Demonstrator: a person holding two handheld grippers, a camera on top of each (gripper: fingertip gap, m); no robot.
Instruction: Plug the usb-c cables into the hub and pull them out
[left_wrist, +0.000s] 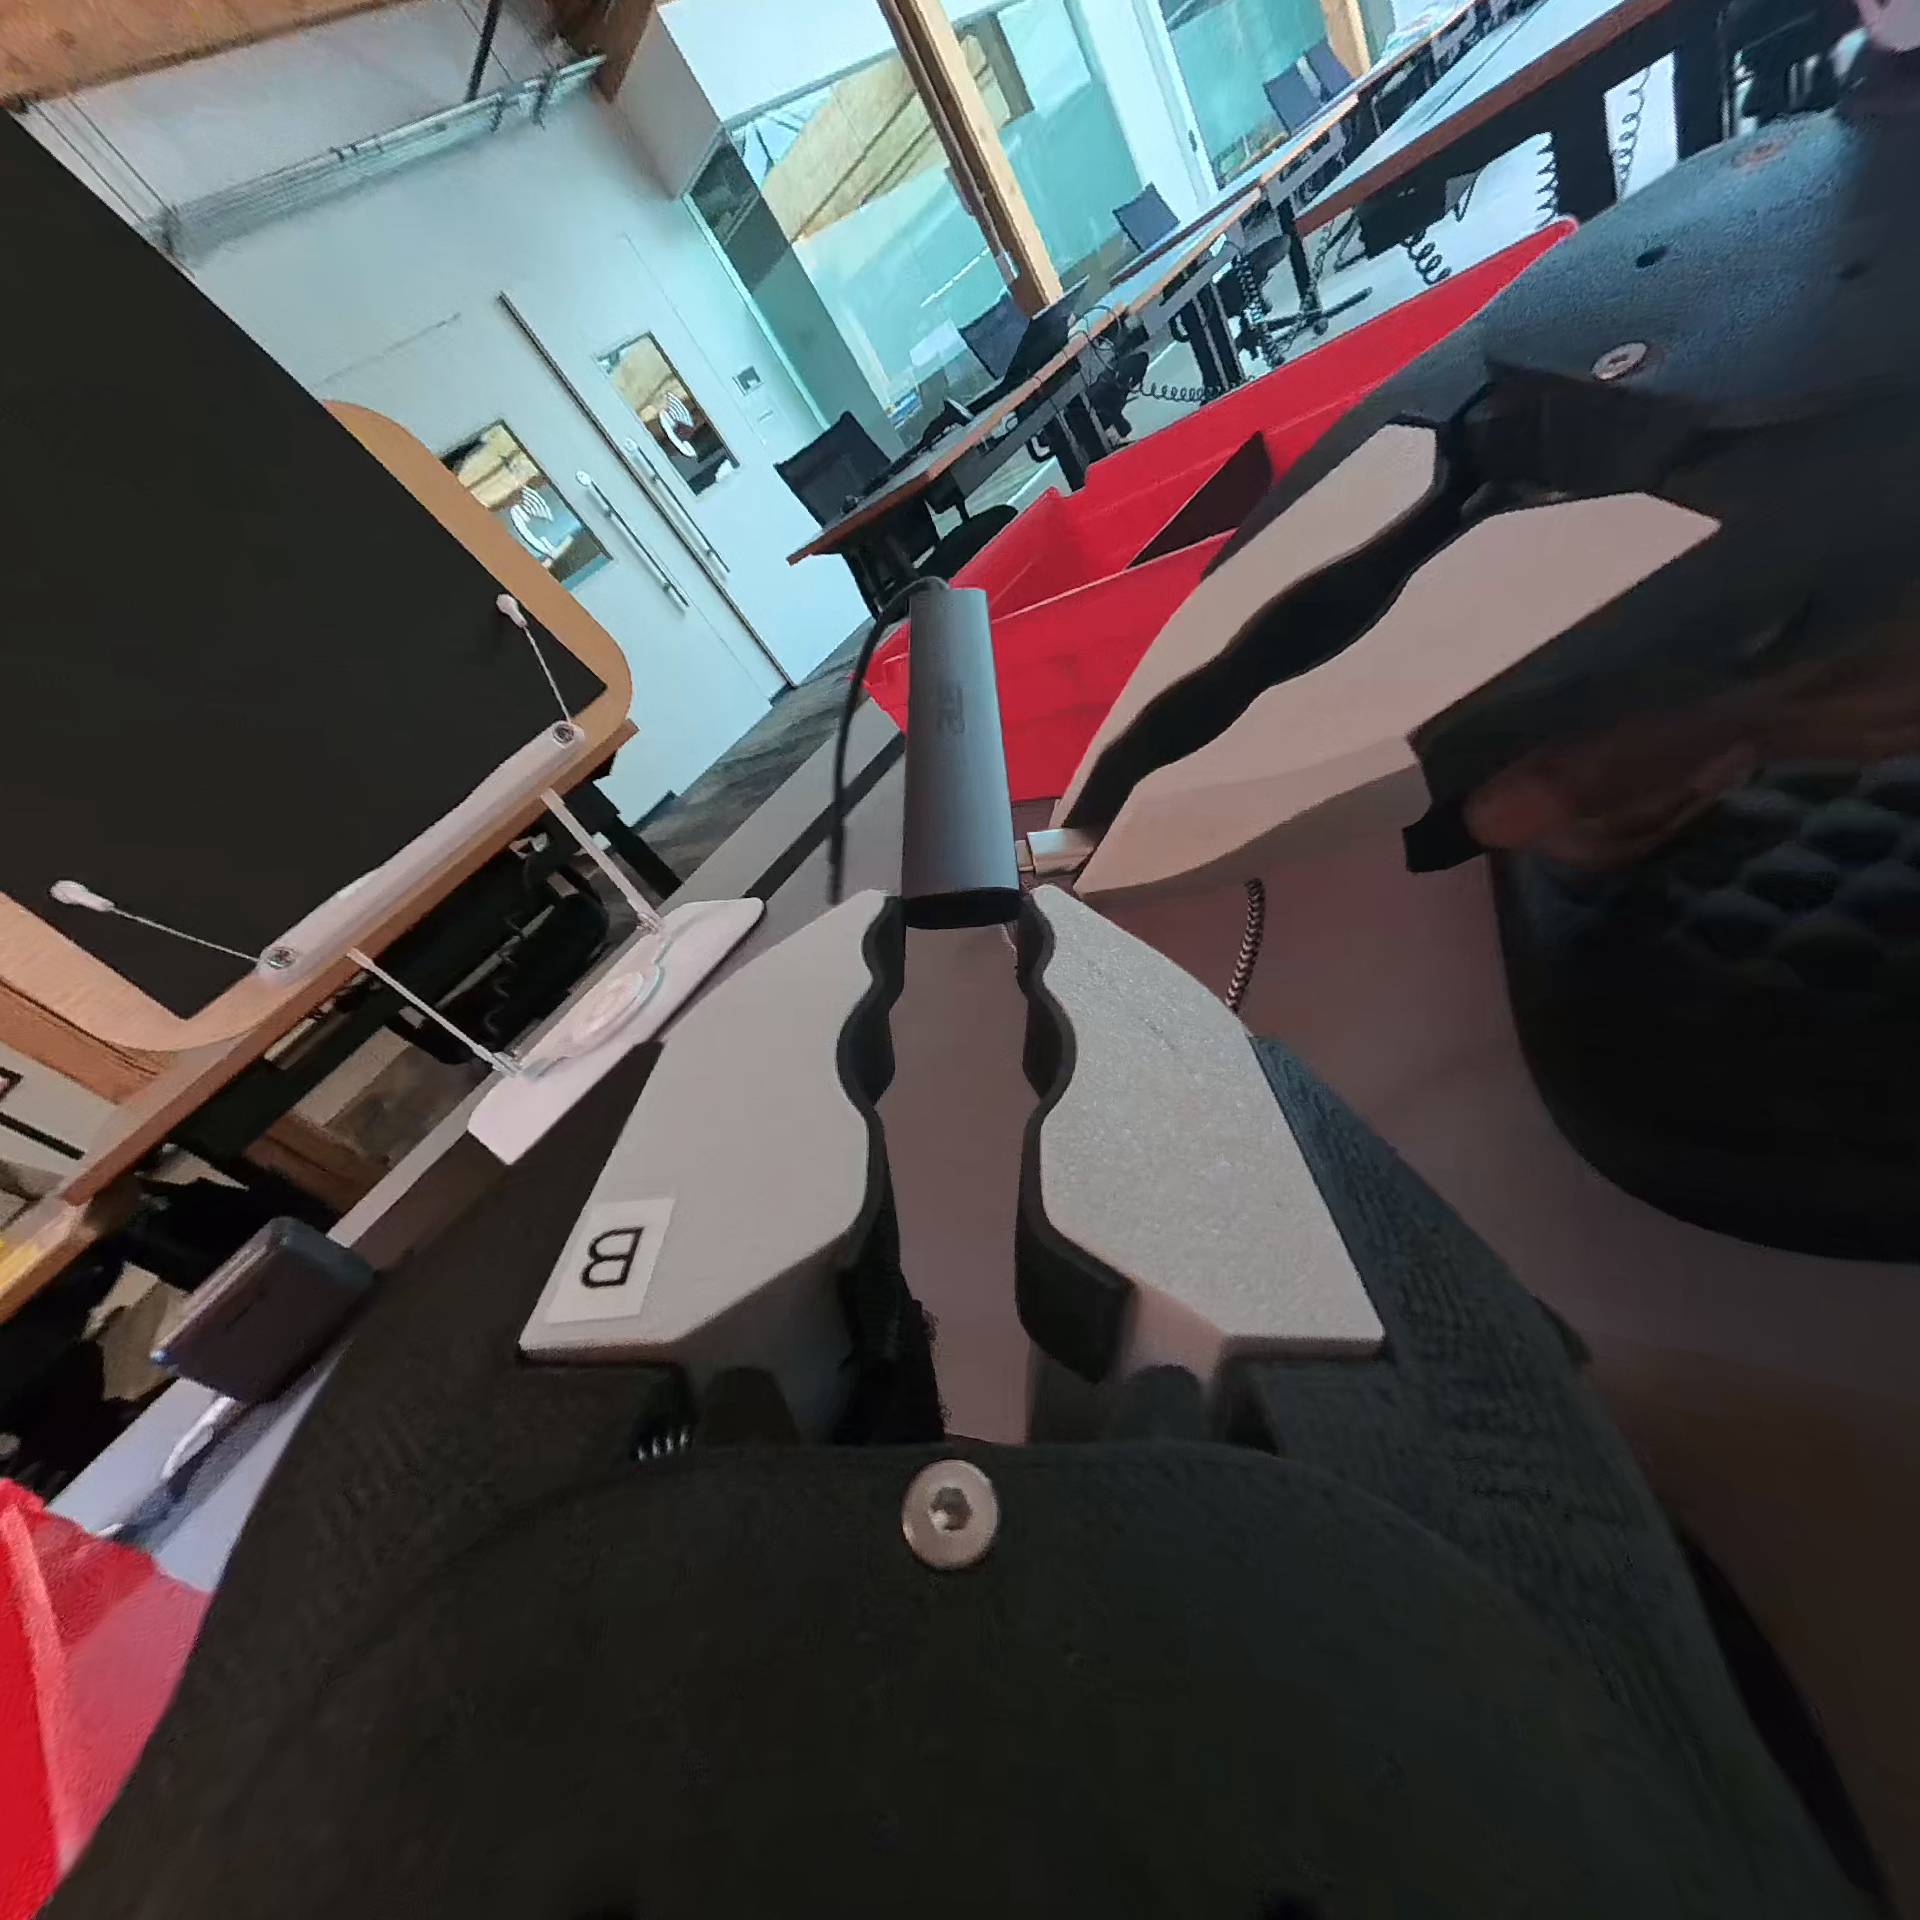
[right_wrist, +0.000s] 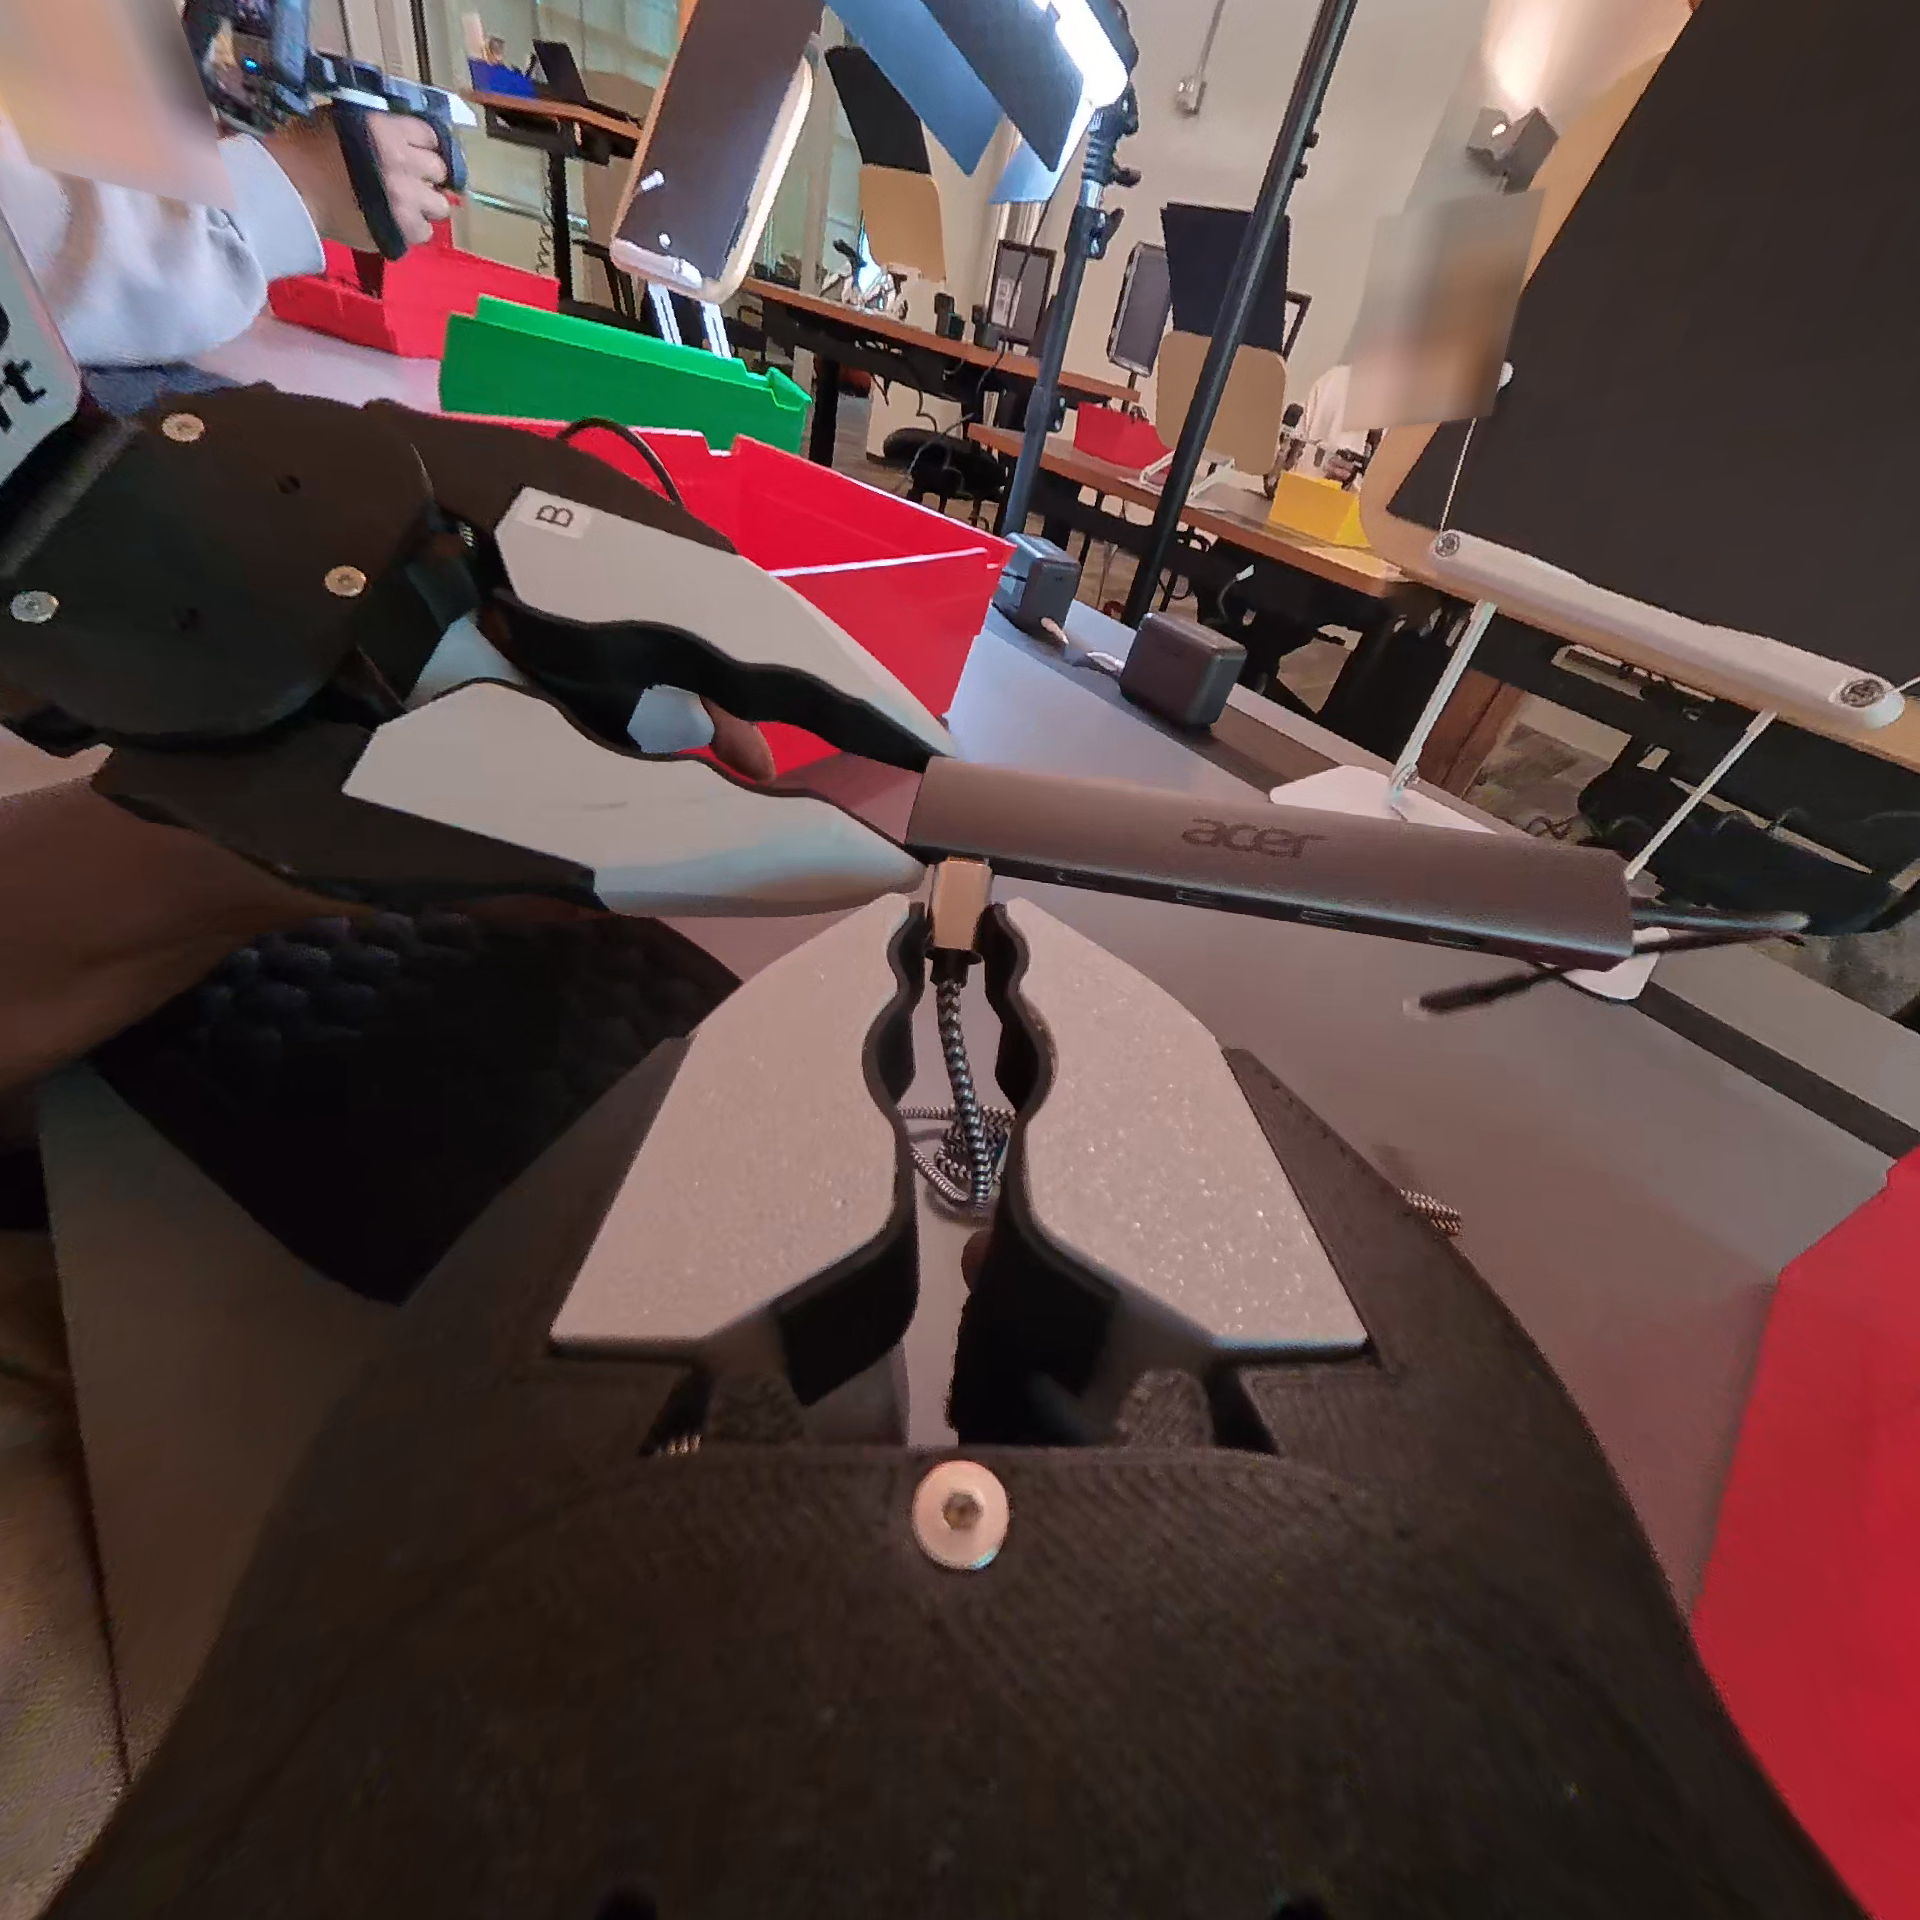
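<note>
In the left wrist view, the left tool (left_wrist: 958, 914) sits in the middle of the frame, and its two grey fingers pinch the near end of the long dark grey metal hub (left_wrist: 954, 769). The hub points away toward the upper middle of the frame, above the grey bench (left_wrist: 790, 862). A thin black cord (left_wrist: 847, 748) leaves its far end. At the right of the frame the right tool (left_wrist: 1081, 852) comes in from the side. Its tips hold the silver usb-c plug (left_wrist: 1051, 854), which is just beside the side of the hub near the gripped end. A braided black and white cable (left_wrist: 1247, 940) hangs below it. Behind the hub stands a red plastic bin (left_wrist: 1039, 644).

In the right wrist view, the right tool (right_wrist: 958, 930) is in the lower middle, and its fingers are pressed on the silver plug (right_wrist: 958, 894), whose tip meets the side edge of the hub (right_wrist: 1268, 852); whether it is fully inside I cannot tell. The braided cable (right_wrist: 961, 1091) runs back between the fingers. The left tool (right_wrist: 914, 821) enters from the left of the frame and grips the hub's end. A green plastic bin (right_wrist: 613, 374) stands in the upper left.
</note>
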